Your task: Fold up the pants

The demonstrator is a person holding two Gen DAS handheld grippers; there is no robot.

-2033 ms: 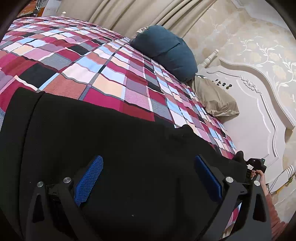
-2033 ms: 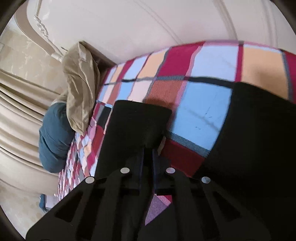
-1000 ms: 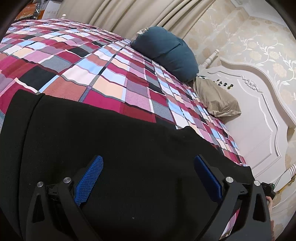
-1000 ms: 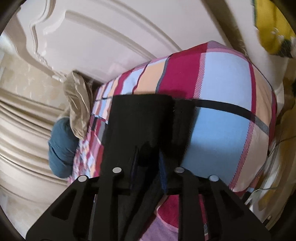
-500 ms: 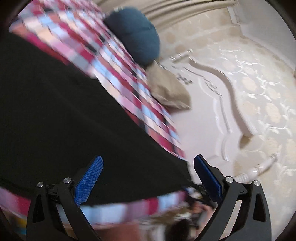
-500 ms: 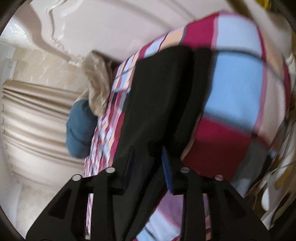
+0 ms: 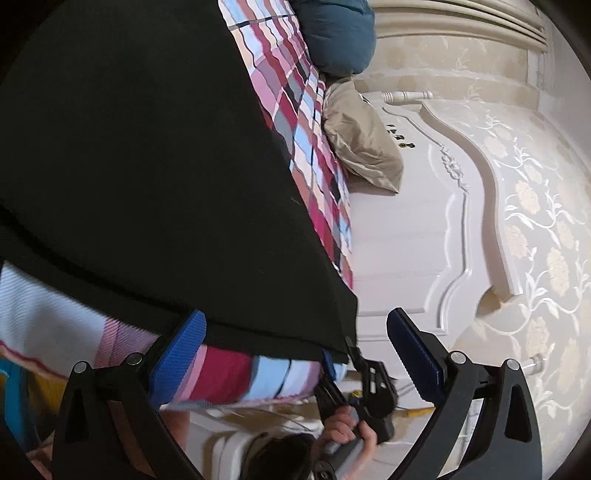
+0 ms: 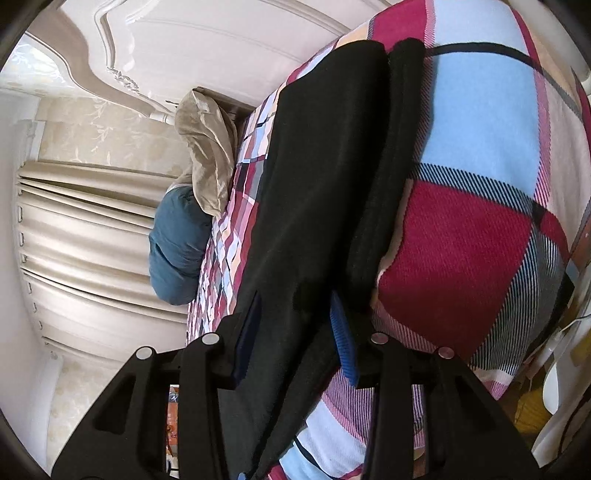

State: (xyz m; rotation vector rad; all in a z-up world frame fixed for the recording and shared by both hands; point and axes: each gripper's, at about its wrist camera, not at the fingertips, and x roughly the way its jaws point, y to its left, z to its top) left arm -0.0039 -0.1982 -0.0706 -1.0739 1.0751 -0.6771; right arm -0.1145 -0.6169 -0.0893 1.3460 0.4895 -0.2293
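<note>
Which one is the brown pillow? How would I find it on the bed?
Look at the big white carved headboard at the end of the checked bed. The brown pillow leans against it, right beside a round dark blue cushion. It is the flat, crinkly tan one, not the puffy blue one.
</note>
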